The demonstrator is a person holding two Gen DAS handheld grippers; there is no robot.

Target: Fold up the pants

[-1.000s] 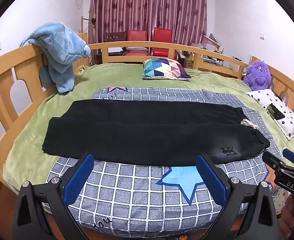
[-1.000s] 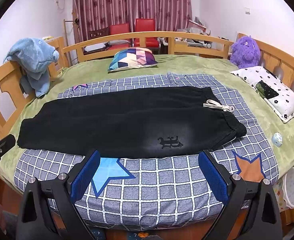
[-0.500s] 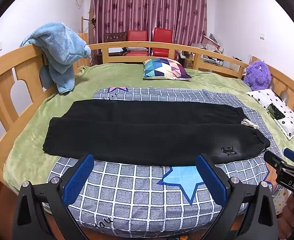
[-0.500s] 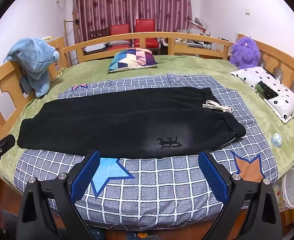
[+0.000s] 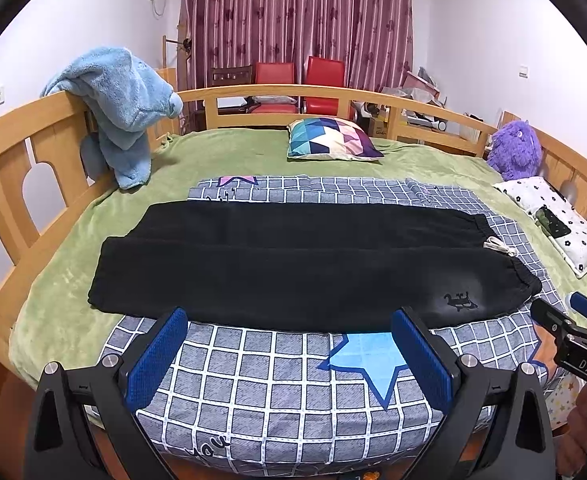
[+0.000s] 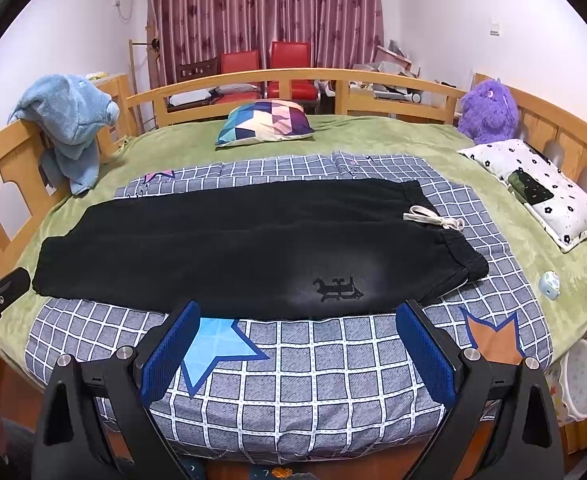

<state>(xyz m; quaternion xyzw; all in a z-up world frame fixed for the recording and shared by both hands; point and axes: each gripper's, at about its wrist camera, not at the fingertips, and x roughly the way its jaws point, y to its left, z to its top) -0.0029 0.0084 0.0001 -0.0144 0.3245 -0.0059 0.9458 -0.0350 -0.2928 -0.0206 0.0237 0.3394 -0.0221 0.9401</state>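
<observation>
Currently both grippers, left gripper and right gripper, are held open, empty, near the pants; near-edge hem and waistband should be pinched squarely.

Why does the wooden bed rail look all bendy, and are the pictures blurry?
Left wrist view: the fisheye lens curves the bed rail, corners go black. Right wrist view: same bending; black pants look sharp, with a pale sheen near their print.
</observation>
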